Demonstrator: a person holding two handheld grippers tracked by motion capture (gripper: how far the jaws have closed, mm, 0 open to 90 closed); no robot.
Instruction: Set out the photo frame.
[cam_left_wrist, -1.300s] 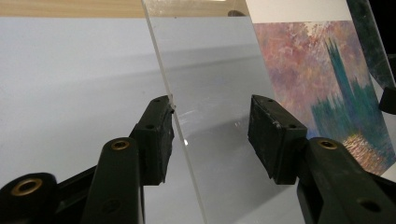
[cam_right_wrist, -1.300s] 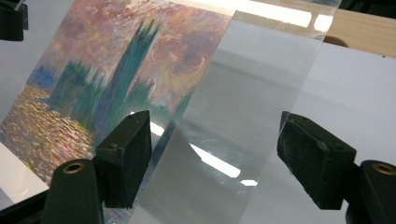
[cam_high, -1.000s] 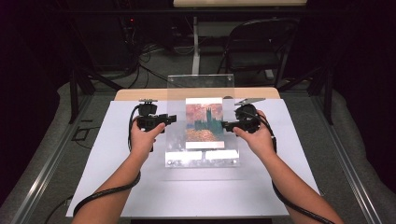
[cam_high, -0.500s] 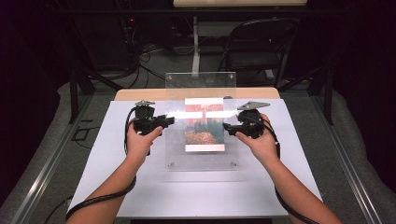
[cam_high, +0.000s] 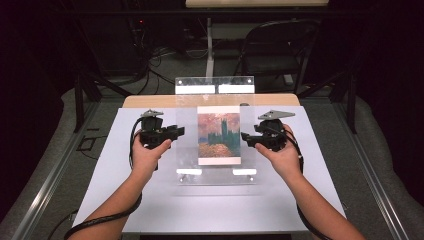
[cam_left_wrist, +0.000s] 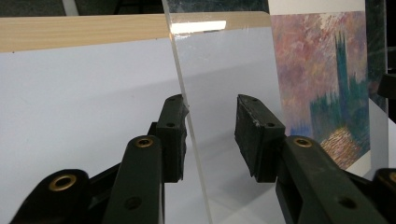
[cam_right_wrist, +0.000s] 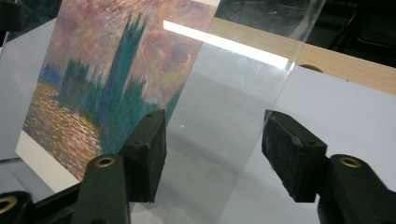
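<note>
Compared with half a second ago, the clear acrylic frame (cam_high: 215, 131) leans further back: its top edge now reaches past the far wooden edge of the counter (cam_high: 150, 101), and the painting print (cam_high: 218, 135) inside it faces more upward. One second ago the frame lay much flatter. Both hands are almost in the same places as before.

Nearest to the person, the white sheet (cam_high: 200, 210) on the counter is bare, with free room in front of the lower edge of the frame, which is close to the sheet; whether it touches I cannot tell. There is also free sheet to the left of the left hand and to the right of the right hand.

The left gripper (cam_high: 176, 132) points inward at the left edge of the frame. In the left gripper view its fingers (cam_left_wrist: 172, 135) are apart, one on each side of the clear plate, and the left finger is almost touching the edge. The right gripper (cam_high: 246, 138) points inward at the right edge. In the right gripper view its fingers (cam_right_wrist: 148, 149) are also wide apart around the plate and do not press it. Both forearms come in from the near side, with the wrists raised above the sheet.

Behind the counter stands a dark chair (cam_high: 280, 50).
</note>
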